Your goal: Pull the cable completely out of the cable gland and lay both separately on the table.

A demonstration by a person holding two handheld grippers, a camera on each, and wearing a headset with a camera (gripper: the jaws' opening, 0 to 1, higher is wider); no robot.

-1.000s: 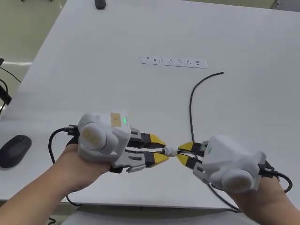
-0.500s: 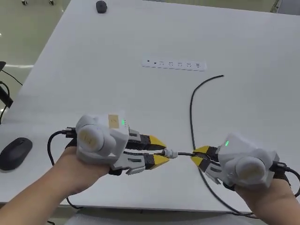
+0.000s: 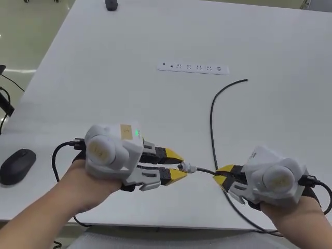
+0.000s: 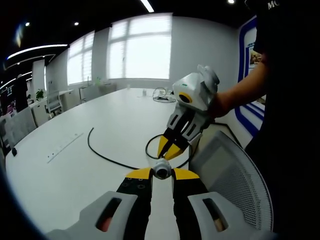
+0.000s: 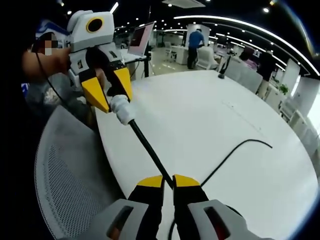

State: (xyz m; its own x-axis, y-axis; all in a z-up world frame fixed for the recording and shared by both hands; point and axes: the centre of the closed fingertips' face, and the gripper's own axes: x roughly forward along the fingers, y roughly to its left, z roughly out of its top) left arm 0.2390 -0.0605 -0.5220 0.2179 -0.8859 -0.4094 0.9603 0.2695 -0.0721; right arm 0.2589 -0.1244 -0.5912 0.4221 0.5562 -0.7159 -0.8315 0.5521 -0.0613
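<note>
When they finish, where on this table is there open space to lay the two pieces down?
The widest bare patch lies between the power strip and the left gripper, stretching left toward the mouse. Another lies right of the cable. It is crowded at the near edge, where the right gripper and cable gland meet.

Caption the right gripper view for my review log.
Right gripper shut on the black cable, which runs straight to the white cable gland held by the left gripper.
</note>
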